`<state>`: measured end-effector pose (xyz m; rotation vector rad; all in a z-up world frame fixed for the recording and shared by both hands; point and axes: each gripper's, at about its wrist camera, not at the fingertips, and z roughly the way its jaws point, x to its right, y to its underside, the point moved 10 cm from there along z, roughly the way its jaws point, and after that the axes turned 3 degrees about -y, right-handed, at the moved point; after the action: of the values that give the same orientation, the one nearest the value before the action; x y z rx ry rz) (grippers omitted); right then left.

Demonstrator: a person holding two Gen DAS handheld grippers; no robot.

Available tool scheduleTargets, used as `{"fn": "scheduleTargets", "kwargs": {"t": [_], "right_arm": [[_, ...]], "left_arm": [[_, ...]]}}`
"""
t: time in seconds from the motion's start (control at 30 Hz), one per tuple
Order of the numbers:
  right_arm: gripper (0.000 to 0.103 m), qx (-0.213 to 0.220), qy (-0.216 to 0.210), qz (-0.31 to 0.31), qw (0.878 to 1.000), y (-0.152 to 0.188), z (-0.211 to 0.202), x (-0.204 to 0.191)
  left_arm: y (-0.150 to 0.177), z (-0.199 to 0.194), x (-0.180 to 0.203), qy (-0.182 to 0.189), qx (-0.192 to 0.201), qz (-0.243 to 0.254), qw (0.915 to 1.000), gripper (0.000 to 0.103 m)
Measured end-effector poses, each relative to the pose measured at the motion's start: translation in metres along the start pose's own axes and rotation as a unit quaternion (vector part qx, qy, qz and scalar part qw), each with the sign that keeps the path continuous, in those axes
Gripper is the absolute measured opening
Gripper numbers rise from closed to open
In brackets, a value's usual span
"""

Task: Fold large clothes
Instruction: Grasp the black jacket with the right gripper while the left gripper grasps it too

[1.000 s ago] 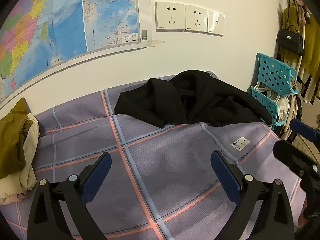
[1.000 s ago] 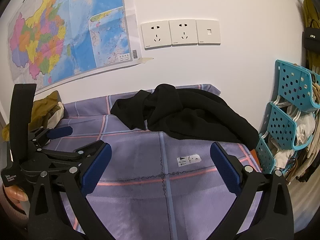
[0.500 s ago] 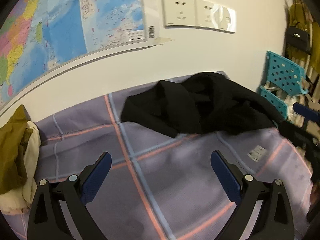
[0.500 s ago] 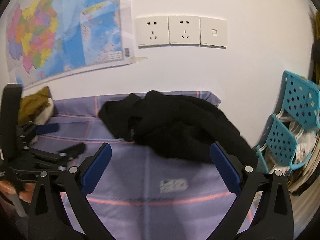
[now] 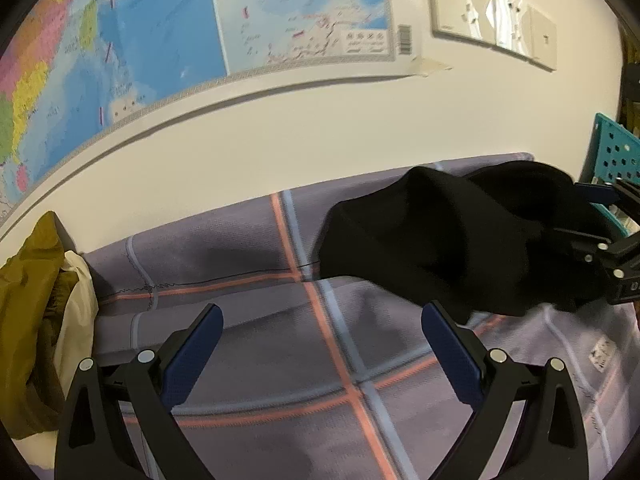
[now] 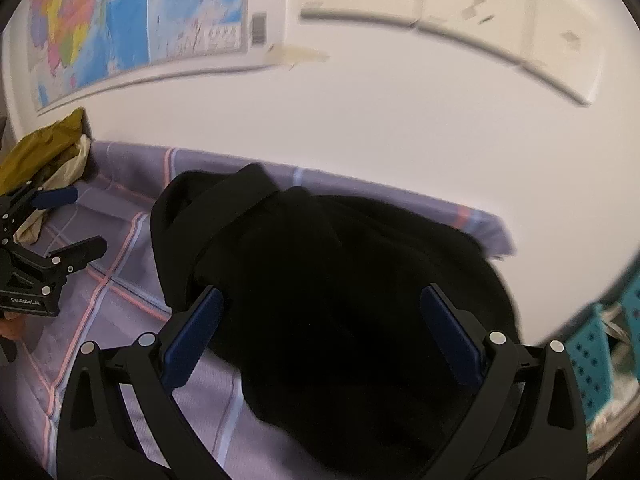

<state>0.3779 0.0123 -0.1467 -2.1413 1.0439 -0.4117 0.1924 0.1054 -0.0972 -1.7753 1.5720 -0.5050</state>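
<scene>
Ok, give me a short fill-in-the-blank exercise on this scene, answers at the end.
1. The crumpled garment on the bedsheet is ____ in colour.
2. Both the left gripper and the right gripper are ____.
3. The paper taped to the wall above the bed is a ____.

Answers: black; open; map

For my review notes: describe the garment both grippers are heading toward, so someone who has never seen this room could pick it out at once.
Start at the wall with the map and follow it down to the purple plaid sheet on the bed. The black garment lies crumpled at the sheet's far edge against the wall. It is the only black item; the other clothing, an olive and cream pile, sits at the opposite end.
</scene>
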Motion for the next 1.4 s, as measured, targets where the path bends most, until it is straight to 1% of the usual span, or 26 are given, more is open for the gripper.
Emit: {"fn": "scheduleTargets", "kwargs": {"t": [0.03, 0.07, 0.1, 0.13, 0.17, 0.2, 0.27, 0.37, 0.43, 0.5, 0.53, 0.57, 0.6, 0.73, 0.77, 0.9, 1.0, 1.03, 1.07, 1.1, 1.13, 1.17, 1.2, 1.27, 1.33, 1.4], "right_arm": [[0.097, 0.001, -0.012, 0.000, 1.000, -0.003, 0.005, -0.002], [0.082, 0.003, -0.035, 0.001, 0.999, -0.006, 0.008, -0.007], [0.048, 0.002, -0.051, 0.000, 0.999, -0.008, 0.010, -0.011], [0.035, -0.006, -0.067, -0.002, 0.998, -0.008, 0.012, -0.017], [0.025, -0.009, -0.074, -0.005, 0.997, -0.010, 0.009, -0.022], [0.020, -0.001, -0.069, -0.020, 0.997, -0.012, 0.002, -0.027], [0.014, 0.005, -0.051, -0.059, 0.997, -0.013, -0.018, -0.037], [0.012, 0.051, -0.046, -0.071, 0.995, -0.025, -0.067, -0.038], [0.011, 0.079, -0.049, -0.035, 0.995, -0.031, -0.099, -0.022], [0.011, 0.107, -0.050, -0.021, 0.993, -0.038, -0.126, -0.010], [0.011, 0.123, -0.041, -0.016, 0.991, -0.043, -0.139, -0.004], [0.010, 0.134, -0.041, -0.005, 0.990, -0.048, -0.149, 0.000], [0.010, 0.148, -0.038, 0.010, 0.988, -0.055, -0.162, 0.006], [0.010, 0.180, -0.030, 0.022, 0.983, -0.076, -0.190, 0.020], [0.009, 0.186, -0.042, 0.036, 0.981, -0.080, -0.196, 0.023], [0.009, 0.190, -0.039, 0.043, 0.980, -0.089, -0.203, 0.030], [0.009, 0.194, -0.039, 0.045, 0.979, -0.088, -0.207, 0.032], [0.009, 0.194, -0.040, 0.048, 0.979, -0.087, -0.207, 0.034], [0.009, 0.196, -0.042, 0.053, 0.978, -0.087, -0.209, 0.036], [0.009, 0.197, -0.040, 0.052, 0.978, -0.087, -0.209, 0.036], [0.009, 0.198, -0.029, 0.051, 0.979, -0.087, -0.210, 0.041], [0.009, 0.199, -0.023, 0.055, 0.978, -0.087, -0.212, 0.045], [0.008, 0.203, -0.012, 0.064, 0.977, -0.088, -0.218, 0.055], [0.008, 0.217, 0.006, 0.076, 0.973, -0.091, -0.233, 0.072], [0.008, 0.232, 0.028, 0.082, 0.969, -0.096, -0.251, 0.087], [0.007, 0.243, 0.048, 0.091, 0.964, -0.103, -0.272, 0.103]], "left_arm": [[0.000, 0.003, -0.002, -0.002, -0.002, 0.000, 1.0000, 0.096], [0.002, 0.007, -0.004, -0.005, -0.005, 0.001, 1.0000, 0.096], [0.002, 0.010, -0.006, -0.007, -0.007, 0.001, 0.9999, 0.096], [0.002, 0.012, -0.007, -0.008, -0.009, 0.001, 0.9999, 0.096], [0.002, 0.014, -0.008, -0.010, -0.010, 0.001, 0.9999, 0.096], [0.002, 0.016, -0.011, -0.011, -0.009, 0.001, 0.9999, 0.096], [0.001, 0.021, -0.014, -0.011, -0.006, 0.000, 0.9999, 0.096], [-0.003, 0.022, -0.017, -0.002, 0.005, 0.005, 1.0000, 0.096], [-0.005, 0.022, -0.016, 0.005, 0.015, 0.013, 0.9998, 0.096], [-0.010, 0.020, -0.008, 0.031, 0.030, 0.028, 0.9987, 0.096], [-0.013, 0.018, 0.000, 0.060, 0.041, 0.039, 0.9966, 0.096], [-0.015, 0.015, 0.009, 0.089, 0.048, 0.052, 0.9935, 0.096], [-0.016, 0.013, 0.015, 0.103, 0.055, 0.062, 0.9912, 0.096], [-0.014, 0.005, 0.044, 0.142, 0.093, 0.142, 0.9751, 0.096], [-0.013, 0.002, 0.054, 0.150, 0.104, 0.169, 0.9685, 0.096], [-0.026, -0.003, 0.081, 0.136, 0.154, 0.227, 0.9518, 0.096], [-0.049, 0.023, 0.095, 0.135, 0.140, 0.220, 0.9561, 0.096], [-0.054, 0.029, 0.098, 0.136, 0.139, 0.216, 0.9568, 0.091], [-0.060, 0.035, 0.101, 0.140, 0.138, 0.211, 0.9574, 0.067], [-0.063, 0.038, 0.106, 0.150, 0.132, 0.211, 0.9569, 0.031], [-0.065, 0.040, 0.112, 0.168, 0.121, 0.209, 0.9556, 0.012], [-0.070, 0.038, 0.118, 0.188, 0.112, 0.196, 0.9559, 0.006], [-0.075, 0.033, 0.121, 0.195, 0.119, 0.190, 0.9549, 0.006], [-0.093, 0.016, 0.127, 0.191, 0.148, 0.177, 0.9542, 0.005], [-0.113, -0.004, 0.134, 0.202, 0.167, 0.161, 0.9515, 0.005], [-0.146, -0.034, 0.140, 0.202, 0.200, 0.137, 0.9488, 0.005]]}}
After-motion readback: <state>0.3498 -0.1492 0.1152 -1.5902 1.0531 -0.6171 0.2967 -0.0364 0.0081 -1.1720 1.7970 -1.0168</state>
